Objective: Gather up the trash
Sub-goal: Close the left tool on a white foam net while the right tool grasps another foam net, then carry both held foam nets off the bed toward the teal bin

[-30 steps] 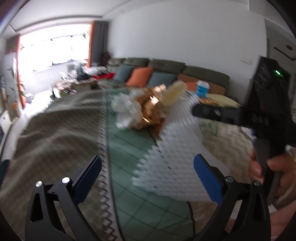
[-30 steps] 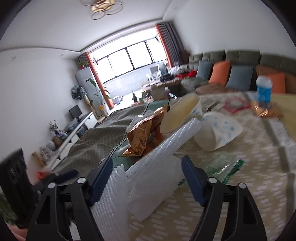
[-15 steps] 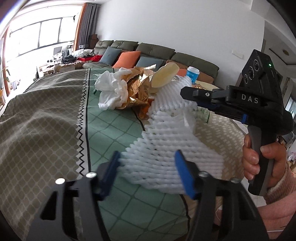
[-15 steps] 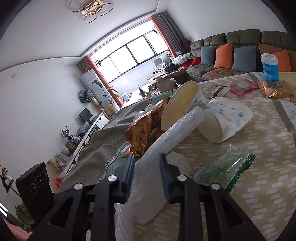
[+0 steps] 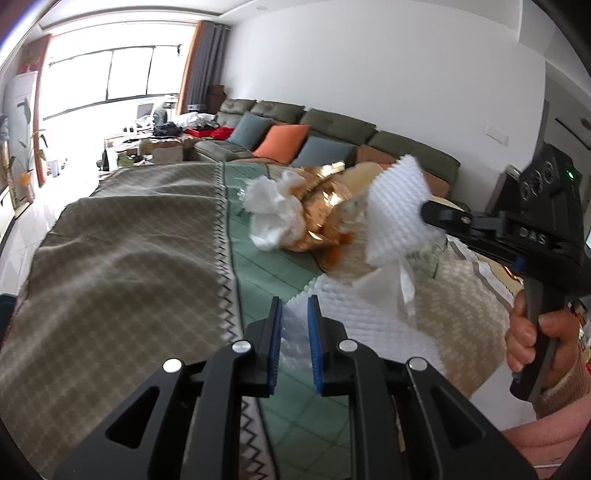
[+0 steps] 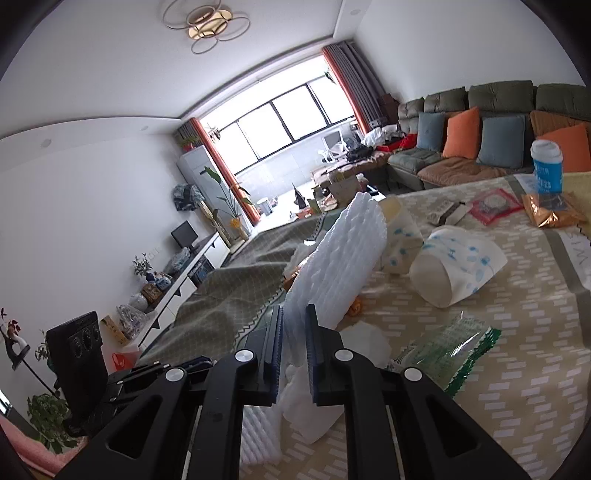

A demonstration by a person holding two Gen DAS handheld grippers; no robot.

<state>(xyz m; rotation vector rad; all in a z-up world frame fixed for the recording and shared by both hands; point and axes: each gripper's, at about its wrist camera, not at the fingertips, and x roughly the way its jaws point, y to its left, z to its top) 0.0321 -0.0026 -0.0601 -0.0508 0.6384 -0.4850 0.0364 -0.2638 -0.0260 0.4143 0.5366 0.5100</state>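
Left gripper [image 5: 295,314] points down over the tablecloth [image 5: 122,280], jaws closing on white foam netting [image 5: 369,317]. Right gripper [image 6: 294,321], held nearly level, jaws closing on the same netting.

It was a home living room: a long olive-green sectional sofa [image 6: 480,110] with orange and blue-grey cushions [image 6: 461,133] ran along the white wall, orange-and-grey curtains [image 6: 354,81] framed a wide window, a gold ring ceiling light [image 6: 207,27] hung overhead, and a low white media cabinet [image 6: 184,273] carried a small dark screen and vases
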